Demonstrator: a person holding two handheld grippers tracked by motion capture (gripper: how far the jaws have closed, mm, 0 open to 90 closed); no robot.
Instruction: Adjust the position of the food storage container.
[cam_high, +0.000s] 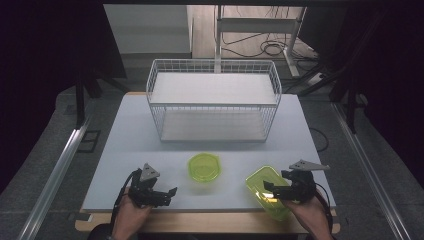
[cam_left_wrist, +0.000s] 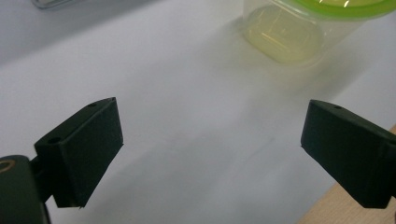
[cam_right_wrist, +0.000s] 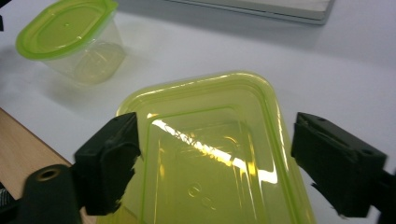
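White tabletop (cam_high: 150, 130) in a dark room. 1 white wire rack (cam_high: 214, 100) at back edge, 2 green-lidded clear plastic tubs (cam_high: 204, 167) near front. Left gripper (cam_high: 167, 195) spread, empty; right gripper (cam_high: 267, 189) spread around rectangular tub (cam_high: 265, 187), prob. not pinching.

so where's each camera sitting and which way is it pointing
High view: above the person's side, looking forward and down on the white table; forearms, left tool and right tool show.
Left gripper view: on the left tool, facing the round container.
Right gripper view: over the rectangular container.
Both gripper views share the round container.
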